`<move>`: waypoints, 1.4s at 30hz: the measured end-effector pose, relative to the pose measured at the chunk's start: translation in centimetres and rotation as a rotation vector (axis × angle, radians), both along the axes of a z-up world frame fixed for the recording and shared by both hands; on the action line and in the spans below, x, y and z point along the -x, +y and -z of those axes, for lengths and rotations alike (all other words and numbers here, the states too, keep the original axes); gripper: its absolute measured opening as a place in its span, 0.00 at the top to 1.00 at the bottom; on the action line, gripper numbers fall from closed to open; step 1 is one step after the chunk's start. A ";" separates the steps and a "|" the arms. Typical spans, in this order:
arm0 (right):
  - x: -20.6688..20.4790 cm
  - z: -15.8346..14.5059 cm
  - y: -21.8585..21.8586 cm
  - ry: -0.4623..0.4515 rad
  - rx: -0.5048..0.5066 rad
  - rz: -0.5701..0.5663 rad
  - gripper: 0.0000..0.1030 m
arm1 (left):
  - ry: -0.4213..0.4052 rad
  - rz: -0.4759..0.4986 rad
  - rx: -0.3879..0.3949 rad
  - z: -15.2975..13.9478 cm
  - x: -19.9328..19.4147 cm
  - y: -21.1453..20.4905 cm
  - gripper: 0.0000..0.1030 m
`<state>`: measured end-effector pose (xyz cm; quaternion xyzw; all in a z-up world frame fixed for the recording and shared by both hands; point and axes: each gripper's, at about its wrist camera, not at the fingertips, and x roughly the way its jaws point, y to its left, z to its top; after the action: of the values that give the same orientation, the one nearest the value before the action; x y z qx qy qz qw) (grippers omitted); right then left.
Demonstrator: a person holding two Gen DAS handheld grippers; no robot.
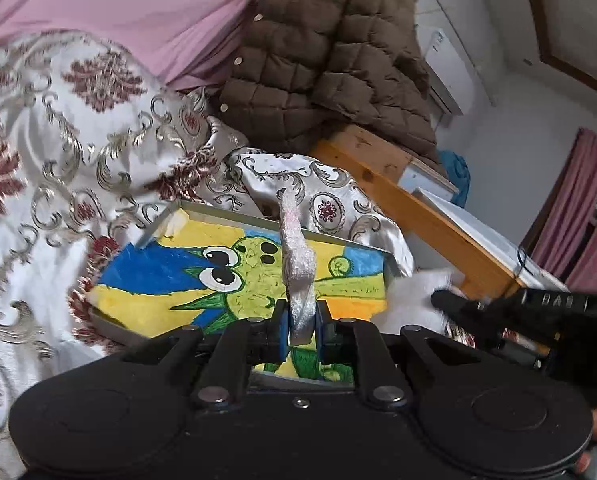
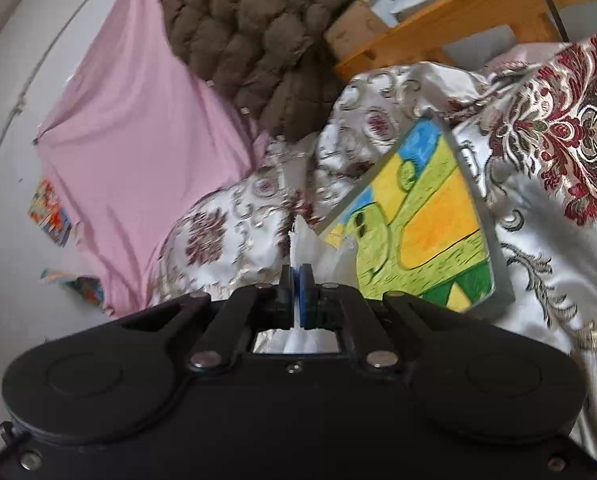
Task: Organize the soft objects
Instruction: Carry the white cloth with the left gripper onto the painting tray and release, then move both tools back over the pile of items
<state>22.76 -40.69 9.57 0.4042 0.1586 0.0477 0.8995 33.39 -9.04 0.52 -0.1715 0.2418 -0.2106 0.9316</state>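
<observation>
Both tilted slightly down: left claw (image 1: 301, 322) pinching white cloth (image 1: 294, 256); right claw (image 2: 297, 280) clamped on same cloth.

Ahead of the tool lies a bed (image 1: 414, 200) with a wooden frame, covered in a rumpled white satin bedspread (image 1: 58, 152) with maroon and gold floral motifs. A framed cartoon painting (image 1: 234, 280) in blue, yellow and green rests flat on the bedspread directly beyond the tool. Farther off, a brown quilted jacket (image 1: 322, 60) and a pink sheet (image 1: 138, 8) lie heaped on it.
</observation>
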 end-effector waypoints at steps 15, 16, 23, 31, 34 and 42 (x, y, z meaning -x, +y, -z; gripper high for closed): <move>-9.1 8.4 -1.9 0.126 0.090 0.098 1.00 | 0.187 0.033 0.095 5.9 -6.9 -3.5 0.87; -9.6 8.9 -2.0 0.139 0.091 0.104 1.00 | 0.204 0.029 0.101 6.2 -7.2 -3.6 0.87; -11.4 11.6 -3.0 0.204 0.024 0.110 0.97 | 0.302 0.001 0.143 7.7 -7.7 -3.3 0.86; -11.4 12.0 -2.9 0.222 0.063 0.110 0.75 | 0.372 -0.042 0.110 6.6 -7.3 -2.9 0.64; -11.2 12.3 -3.2 0.221 0.057 0.110 0.67 | 0.371 -0.058 0.082 5.5 -6.5 -2.8 0.48; -8.1 10.7 -2.8 0.164 0.101 0.111 0.39 | 0.351 -0.075 -0.003 2.9 -4.2 -2.6 0.30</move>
<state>30.89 -43.52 -1.16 0.3690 0.2112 -0.0435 0.9041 37.61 -11.66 -2.39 -0.2134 0.3945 -0.1419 0.8824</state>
